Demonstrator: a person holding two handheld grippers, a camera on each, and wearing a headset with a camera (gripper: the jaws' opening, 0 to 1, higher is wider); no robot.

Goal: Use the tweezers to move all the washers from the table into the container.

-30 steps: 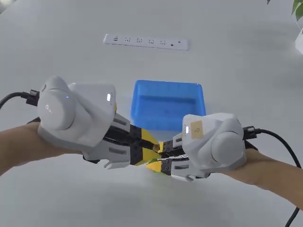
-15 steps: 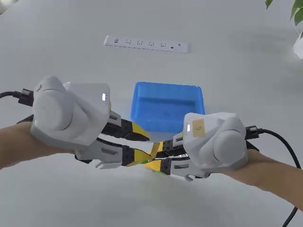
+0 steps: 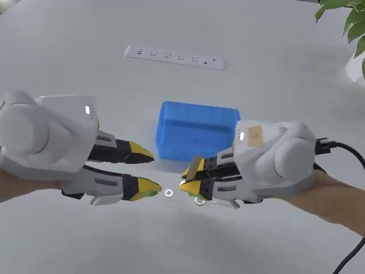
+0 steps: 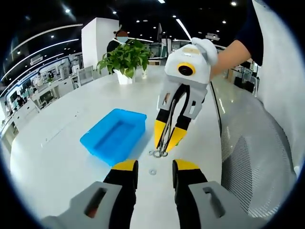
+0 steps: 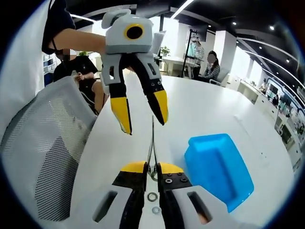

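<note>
Left gripper (image 3: 153, 171) spread wide, holding nothing; right gripper (image 3: 187, 180) clamped on the tweezers (image 5: 152, 143). 1 washer (image 3: 169, 193) lies on the table (image 3: 256, 68) between their tips, with the container (image 3: 197, 128) at 12 o'clock.

Your left gripper (image 3: 154, 171) holds its jaws spread wide, tips facing your right gripper (image 3: 183, 179) just ahead, whose jaws are pinched onto the tweezers (image 5: 152, 143).

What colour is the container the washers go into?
The container is bright blue, clearest in the head view.
</note>
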